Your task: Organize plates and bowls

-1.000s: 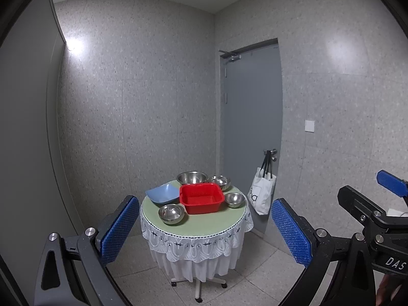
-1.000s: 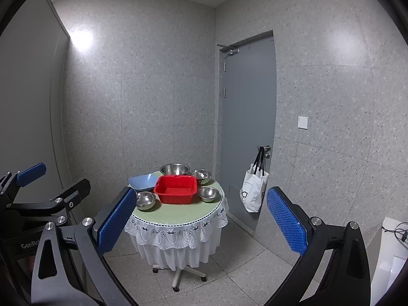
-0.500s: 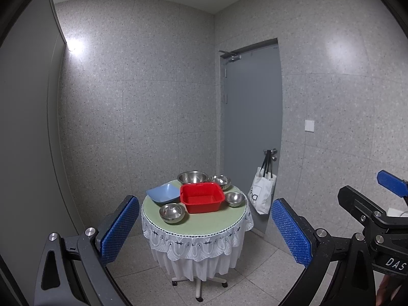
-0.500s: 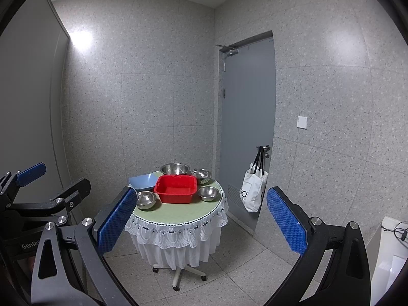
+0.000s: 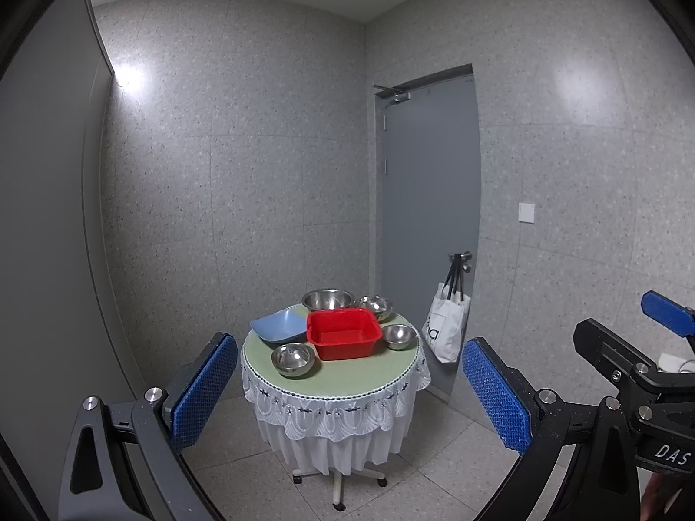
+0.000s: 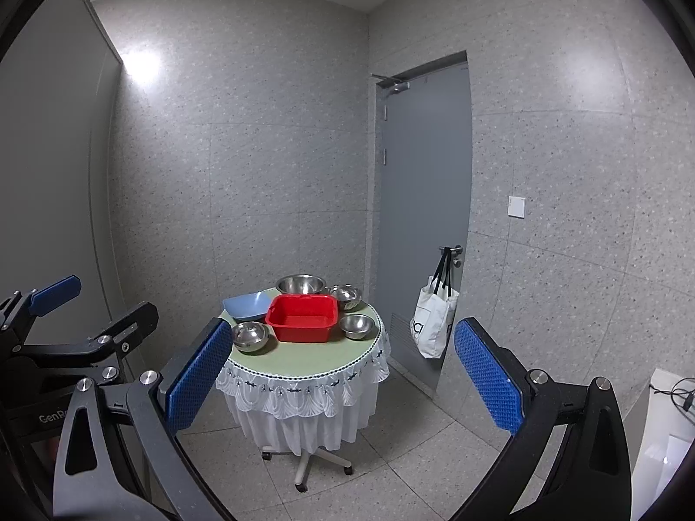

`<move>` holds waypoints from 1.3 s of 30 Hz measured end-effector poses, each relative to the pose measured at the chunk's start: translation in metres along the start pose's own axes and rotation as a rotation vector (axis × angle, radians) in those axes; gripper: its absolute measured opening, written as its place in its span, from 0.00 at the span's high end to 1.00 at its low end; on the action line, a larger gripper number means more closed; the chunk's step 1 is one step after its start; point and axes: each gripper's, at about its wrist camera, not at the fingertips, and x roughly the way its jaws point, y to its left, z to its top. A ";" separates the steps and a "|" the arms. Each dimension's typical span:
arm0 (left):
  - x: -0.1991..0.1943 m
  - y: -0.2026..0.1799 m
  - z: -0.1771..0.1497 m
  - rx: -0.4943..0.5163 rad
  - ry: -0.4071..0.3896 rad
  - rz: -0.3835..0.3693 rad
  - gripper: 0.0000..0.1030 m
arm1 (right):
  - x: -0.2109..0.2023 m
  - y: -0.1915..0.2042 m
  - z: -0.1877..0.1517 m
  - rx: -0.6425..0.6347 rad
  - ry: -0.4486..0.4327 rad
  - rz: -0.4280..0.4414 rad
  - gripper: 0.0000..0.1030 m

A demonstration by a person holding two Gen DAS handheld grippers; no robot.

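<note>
A small round table (image 5: 347, 384) with a green top and white lace skirt stands some way ahead. On it sit a red square tub (image 5: 343, 333), a blue plate (image 5: 278, 325), a large steel bowl (image 5: 328, 299) at the back and three small steel bowls (image 5: 293, 358) (image 5: 398, 335) (image 5: 375, 306). My left gripper (image 5: 347, 395) is open and empty, far short of the table. My right gripper (image 6: 343, 369) is open and empty too, level with it. The same tub (image 6: 302, 318) and plate (image 6: 246, 306) show in the right wrist view.
A grey door (image 5: 430, 225) stands right of the table with a white tote bag (image 5: 447, 325) hanging on its handle. Speckled grey walls close the room. The table rests on a wheeled base (image 5: 336, 479) on a tiled floor. A white unit with cables (image 6: 669, 430) is at far right.
Both views have crept very slightly; the table sits a touch further right in the left wrist view. Both grippers stay open and empty.
</note>
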 end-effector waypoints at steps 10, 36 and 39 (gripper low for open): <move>0.002 -0.001 0.001 0.000 0.002 -0.004 0.00 | -0.004 -0.001 -0.002 0.001 -0.001 -0.001 0.00; 0.040 -0.027 -0.001 0.013 0.047 0.010 0.00 | 0.025 -0.049 -0.007 0.029 0.053 0.039 0.00; 0.060 -0.027 0.001 0.014 0.072 0.013 0.00 | 0.042 -0.051 -0.010 0.029 0.073 0.050 0.00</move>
